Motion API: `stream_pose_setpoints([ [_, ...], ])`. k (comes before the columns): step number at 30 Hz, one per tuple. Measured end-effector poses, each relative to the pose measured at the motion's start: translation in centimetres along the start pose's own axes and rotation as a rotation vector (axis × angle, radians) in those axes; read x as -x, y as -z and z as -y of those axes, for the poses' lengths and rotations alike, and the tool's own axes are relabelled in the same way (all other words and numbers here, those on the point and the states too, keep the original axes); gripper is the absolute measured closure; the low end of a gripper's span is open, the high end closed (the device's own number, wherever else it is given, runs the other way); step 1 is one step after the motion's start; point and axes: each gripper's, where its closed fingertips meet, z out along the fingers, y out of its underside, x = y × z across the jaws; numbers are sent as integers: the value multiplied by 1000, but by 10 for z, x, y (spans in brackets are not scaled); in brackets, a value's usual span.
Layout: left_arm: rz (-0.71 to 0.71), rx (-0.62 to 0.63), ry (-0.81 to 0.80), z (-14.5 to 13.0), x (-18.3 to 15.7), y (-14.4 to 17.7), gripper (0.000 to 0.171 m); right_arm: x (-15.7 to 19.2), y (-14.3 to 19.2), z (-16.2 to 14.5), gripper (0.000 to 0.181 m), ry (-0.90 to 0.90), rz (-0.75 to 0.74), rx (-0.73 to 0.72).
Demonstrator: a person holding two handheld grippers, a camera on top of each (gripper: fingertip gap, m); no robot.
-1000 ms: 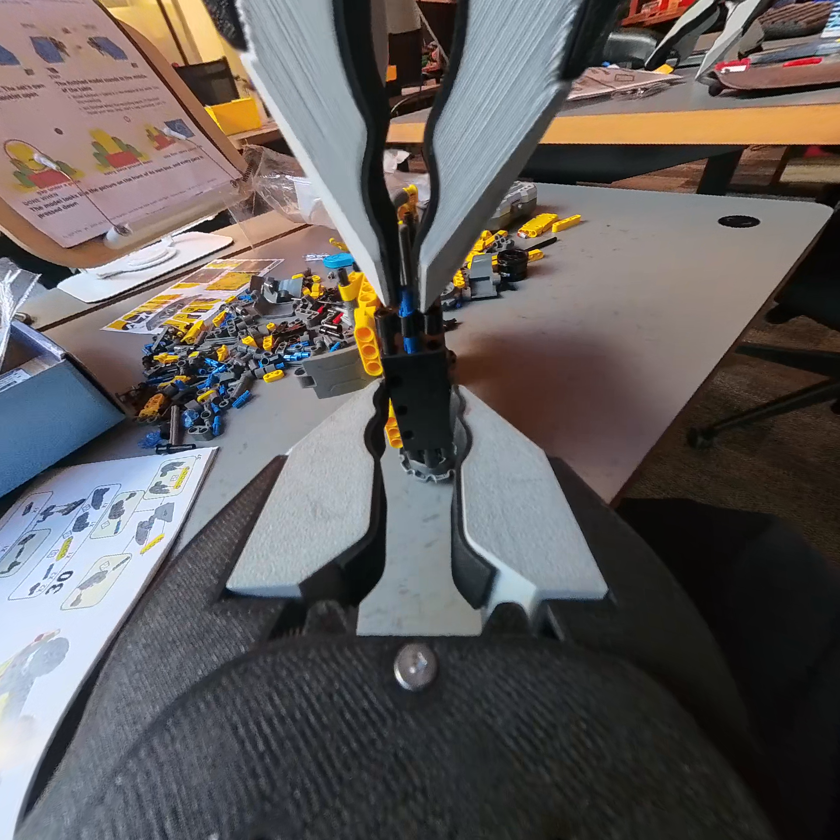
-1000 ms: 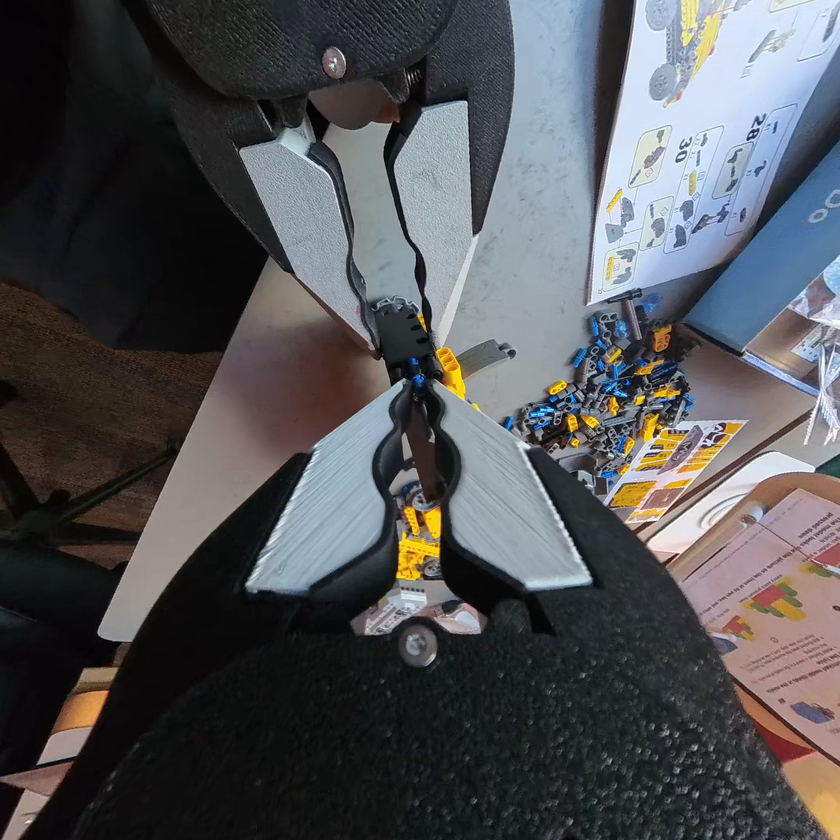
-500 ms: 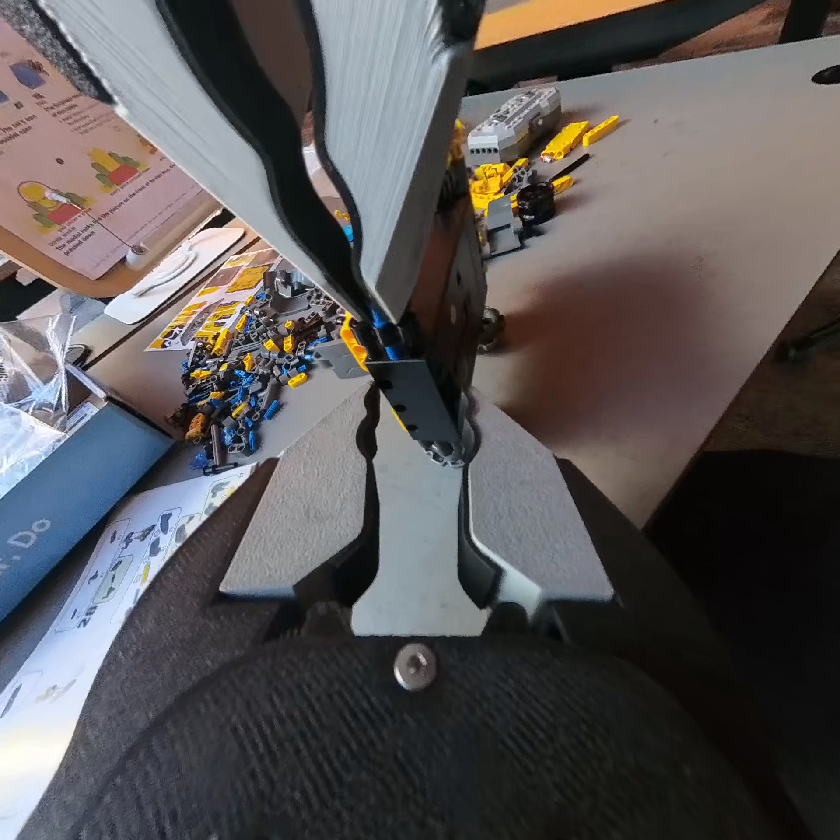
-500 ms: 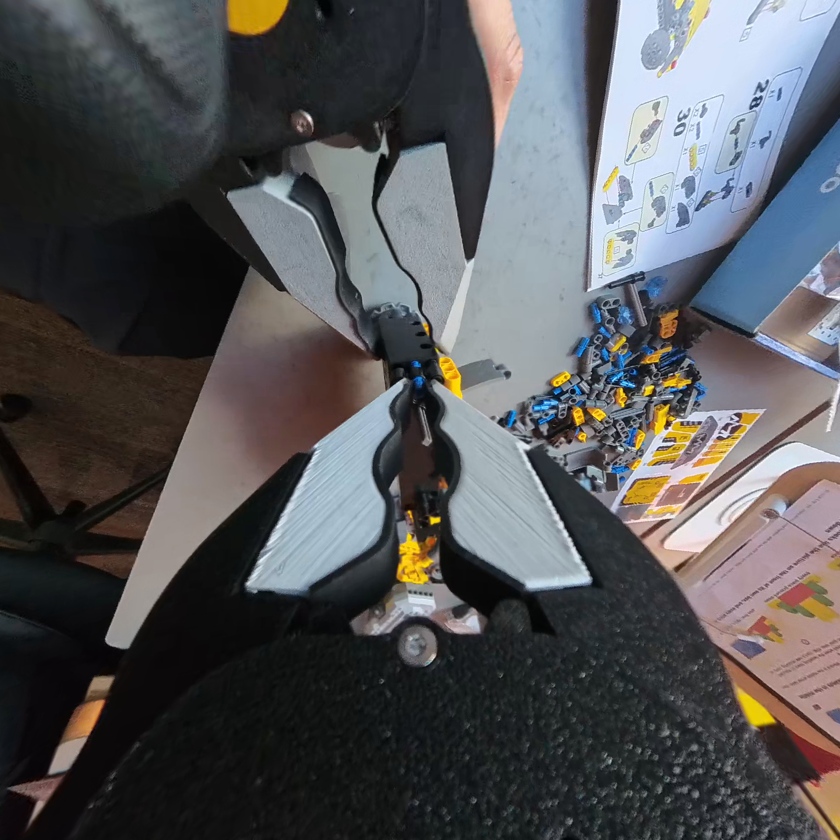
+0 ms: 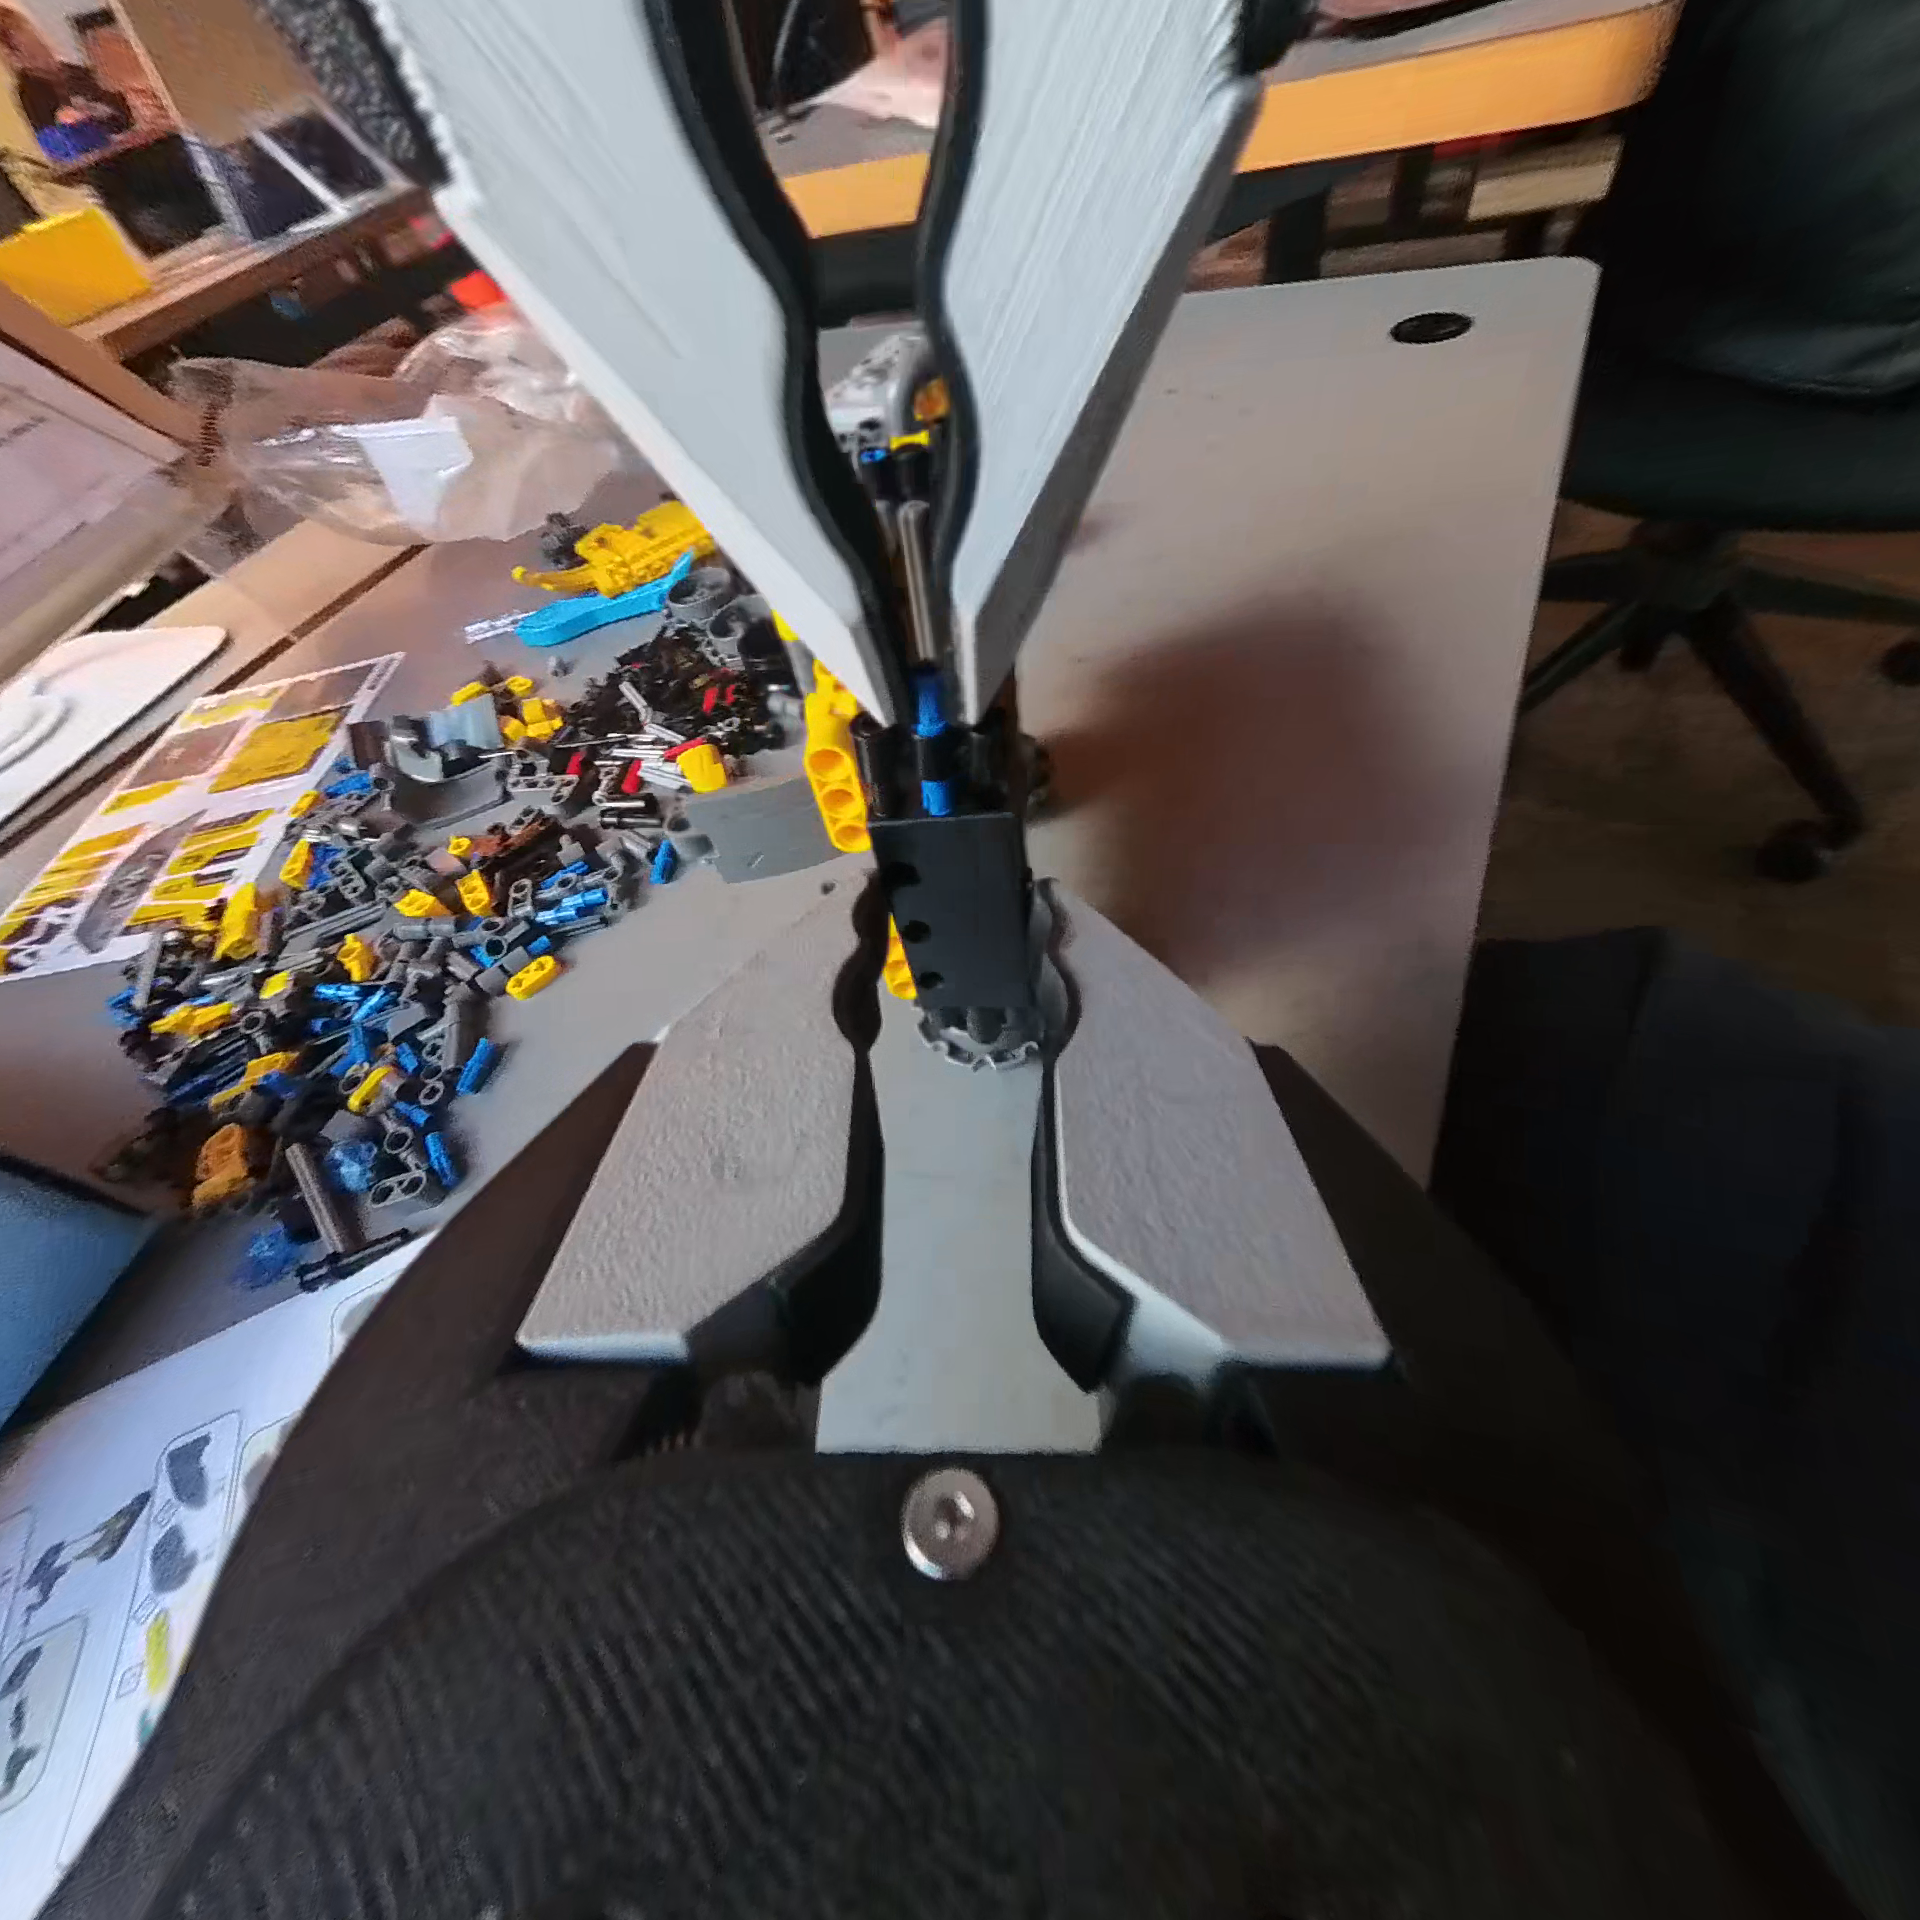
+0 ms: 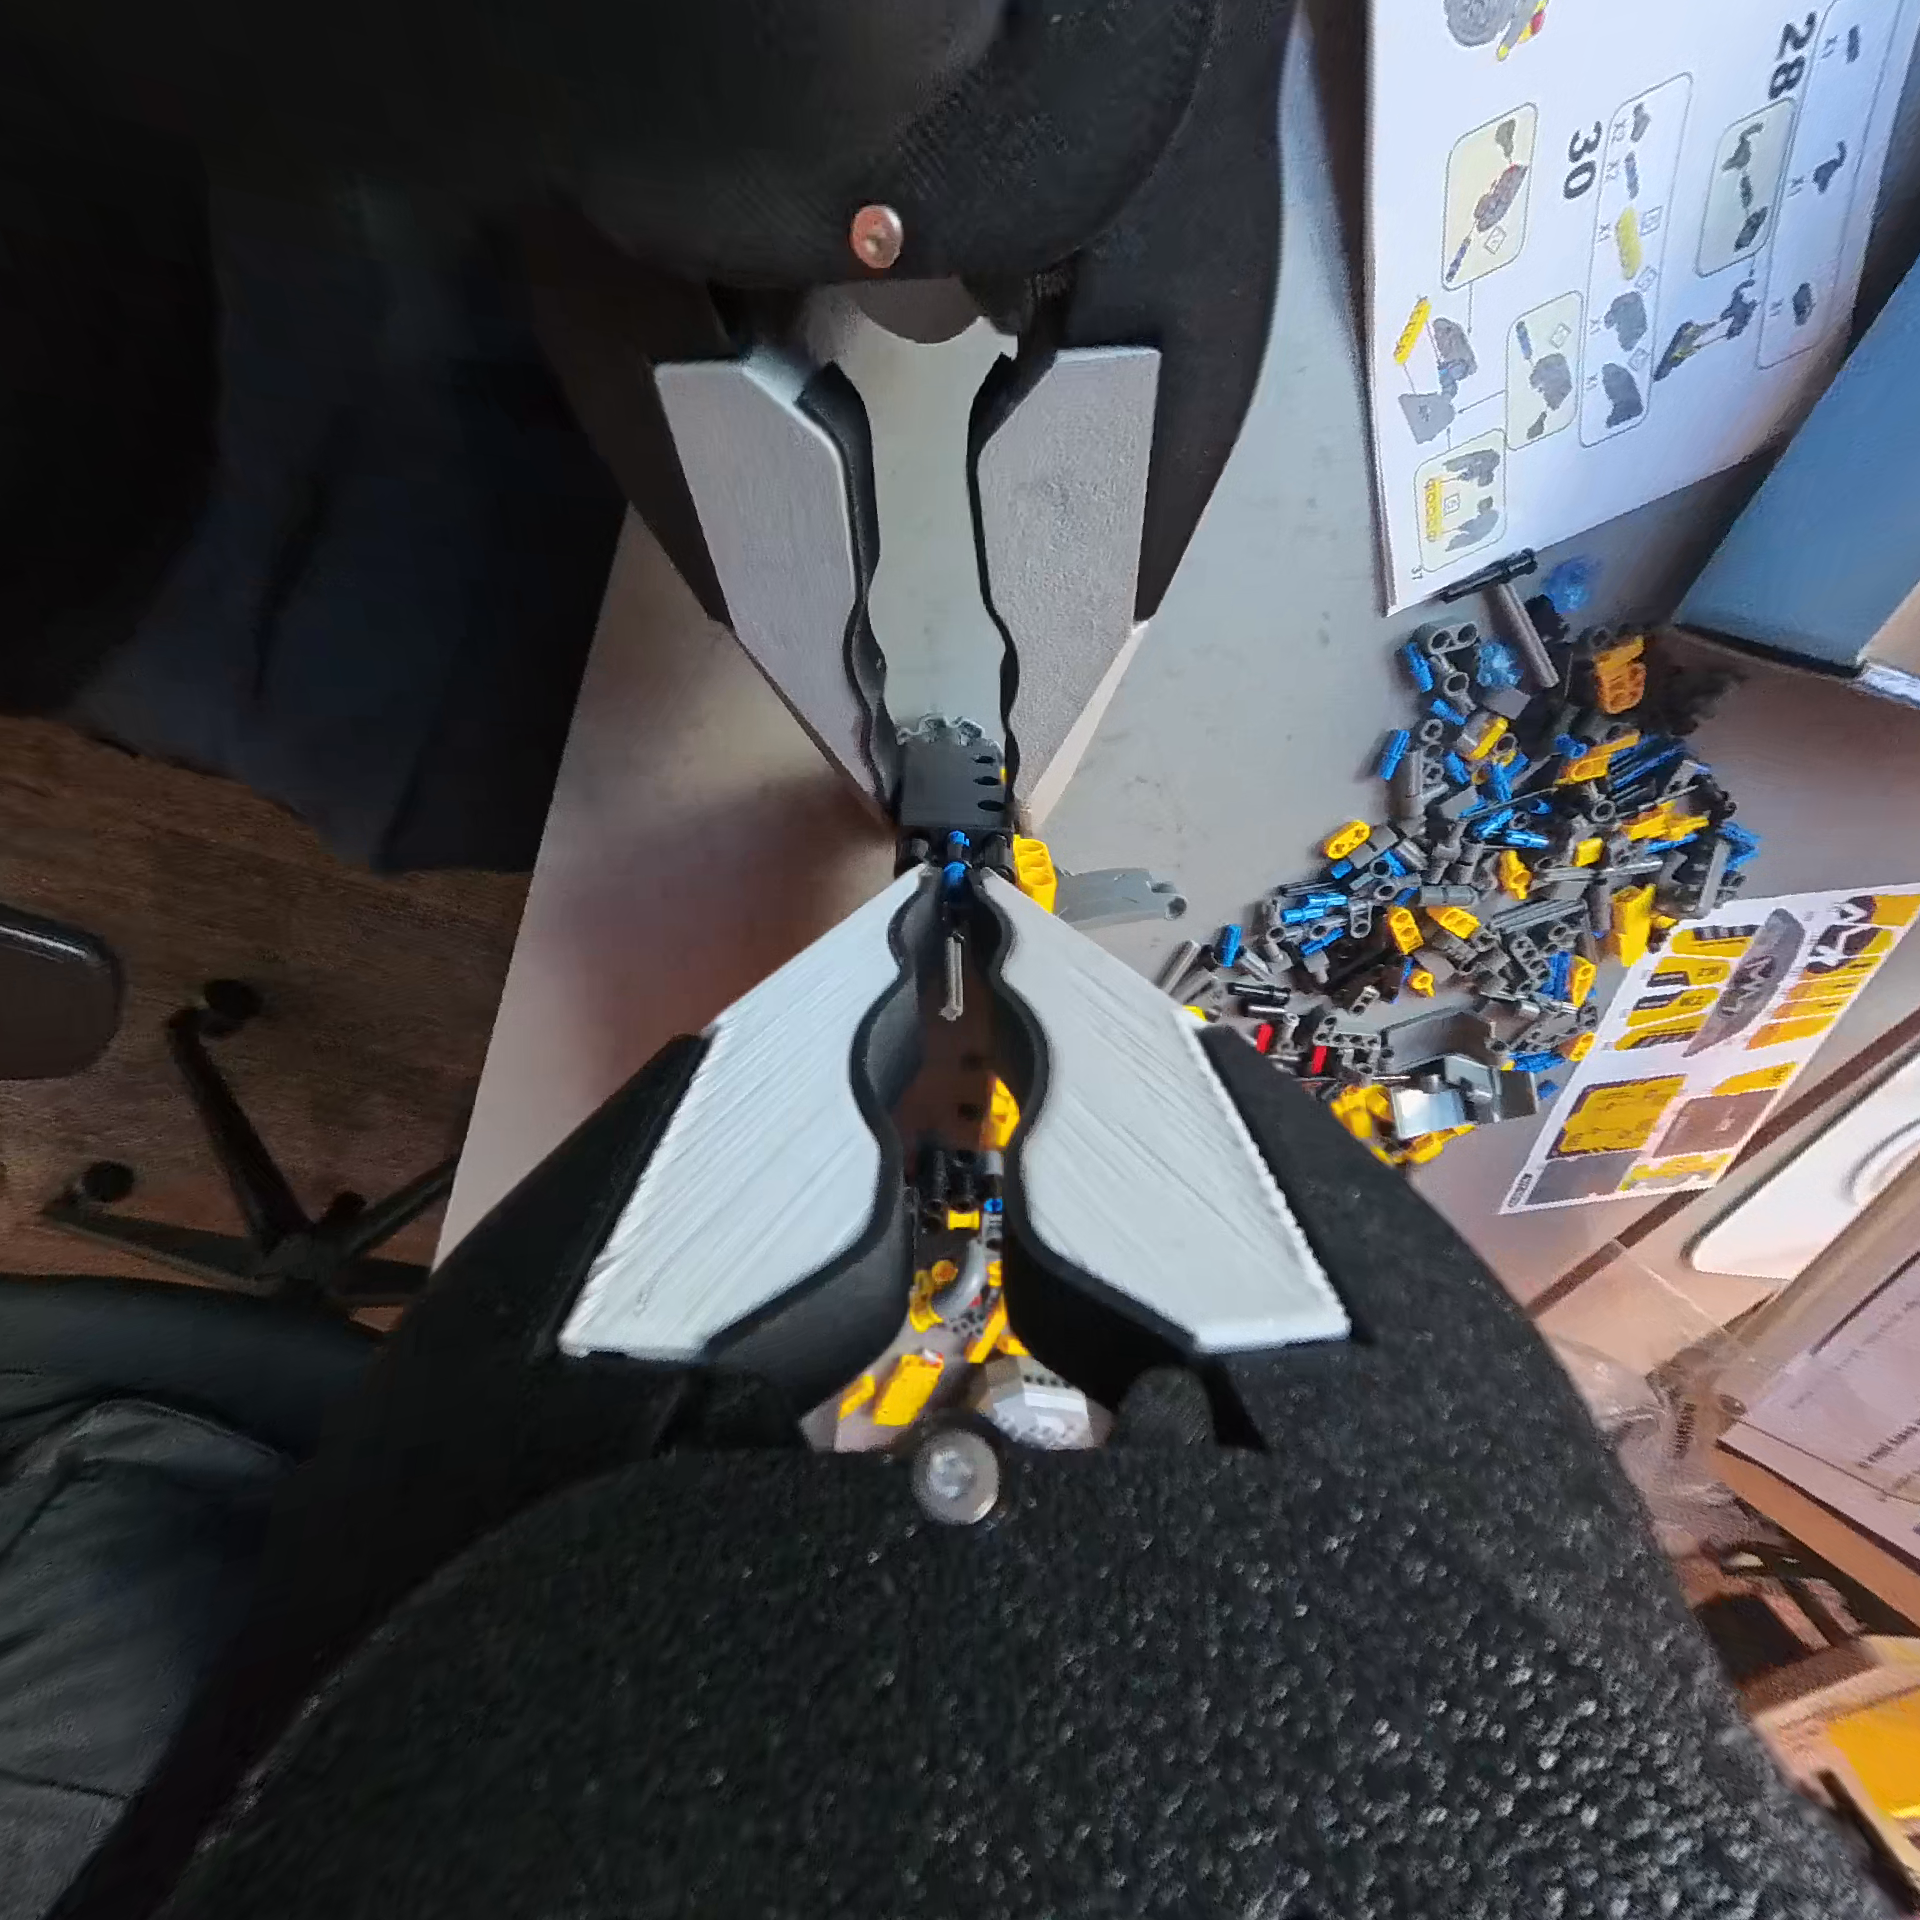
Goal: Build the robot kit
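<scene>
The left gripper (image 5: 951,935) is squeezed tight on a black toy brick block with holes (image 5: 956,914), and a grey gear (image 5: 971,1039) sticks out of the end nearest that claw. The right gripper (image 6: 951,883) comes at it nose to nose, pinched shut on a thin grey axle rod (image 6: 951,971) with a blue pin (image 6: 953,847) at its tip, right where it meets the block. A yellow beam (image 5: 836,774) sits on the block's side. Both are held above the grey table (image 5: 1299,623). Off to one side of the claws lies a heap of small blue, yellow and grey building pieces (image 6: 1538,831), a sticker sheet (image 6: 1714,1039), and an open instruction booklet (image 6: 1600,260).
</scene>
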Motion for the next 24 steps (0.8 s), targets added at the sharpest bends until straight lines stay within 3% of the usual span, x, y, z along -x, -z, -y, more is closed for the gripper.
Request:
stream_pose_setpoints([
  [6,-91,-9,58,-4,-1,11,149,-2,0,10,177,-38,31,-47],
  [14,45,-13,-5,-5,2,21,145,-3,0,25,177,-18,17,-9],
  [24,45,-18,23,-2,1,17,149,0,1,19,177,2,-1,91],
])
